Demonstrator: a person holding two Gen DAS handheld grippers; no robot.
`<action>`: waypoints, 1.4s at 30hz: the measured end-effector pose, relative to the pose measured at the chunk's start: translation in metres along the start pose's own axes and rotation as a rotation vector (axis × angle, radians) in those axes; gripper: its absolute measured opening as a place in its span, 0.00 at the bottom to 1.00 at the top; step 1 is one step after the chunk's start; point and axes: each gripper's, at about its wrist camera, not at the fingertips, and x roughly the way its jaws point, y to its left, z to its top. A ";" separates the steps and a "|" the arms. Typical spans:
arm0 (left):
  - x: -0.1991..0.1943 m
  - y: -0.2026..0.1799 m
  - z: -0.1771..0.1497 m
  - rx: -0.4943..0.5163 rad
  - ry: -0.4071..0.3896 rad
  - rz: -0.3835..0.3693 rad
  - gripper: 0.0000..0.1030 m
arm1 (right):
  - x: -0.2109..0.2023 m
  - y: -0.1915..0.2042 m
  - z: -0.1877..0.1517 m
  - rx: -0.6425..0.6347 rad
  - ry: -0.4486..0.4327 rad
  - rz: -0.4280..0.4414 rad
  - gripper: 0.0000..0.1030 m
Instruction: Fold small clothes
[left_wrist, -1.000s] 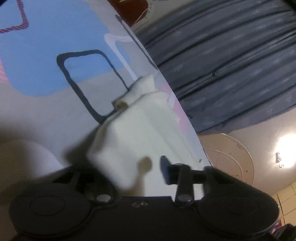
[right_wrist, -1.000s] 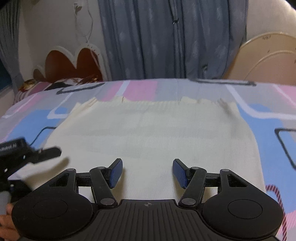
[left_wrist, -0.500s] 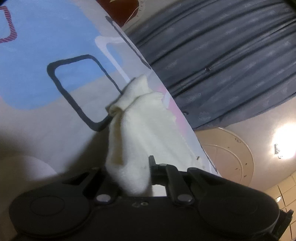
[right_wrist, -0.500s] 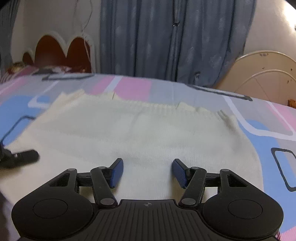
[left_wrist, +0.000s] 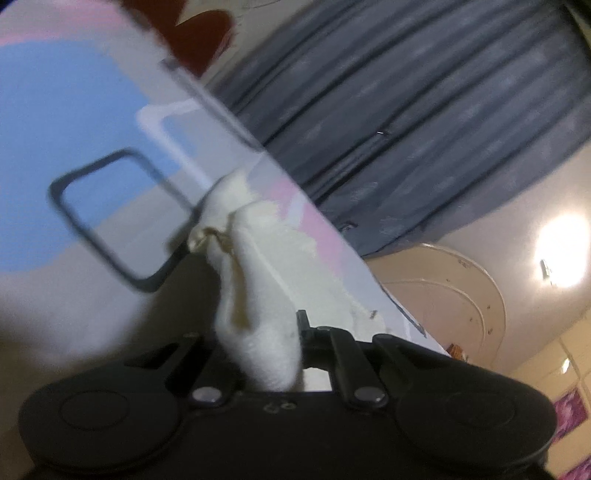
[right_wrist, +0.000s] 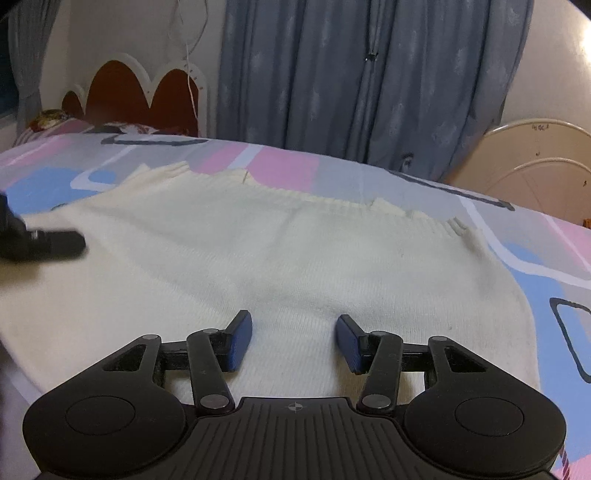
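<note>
Blur smears the left wrist view, where the left tool (left_wrist: 291, 343) is clamped on a bunched corner of the cream knit garment (right_wrist: 280, 266), its left finger seemingly hidden behind the cloth. The garment lies spread on the patterned bed (right_wrist: 546, 251), its near edge cut off. The right tool (right_wrist: 294, 341) hovers over it, jaws closing with nothing pinched yet; bare sheet lies beyond the right and far edges.
</note>
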 end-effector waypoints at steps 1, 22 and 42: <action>-0.001 -0.007 0.001 0.037 -0.003 -0.011 0.06 | 0.000 -0.001 0.000 0.007 -0.001 0.004 0.48; 0.079 -0.160 -0.105 0.525 0.329 -0.206 0.11 | -0.087 -0.147 -0.026 0.381 -0.004 -0.039 0.49; 0.045 -0.135 -0.032 0.466 0.171 -0.021 0.60 | -0.078 -0.171 0.007 0.555 -0.007 0.150 0.49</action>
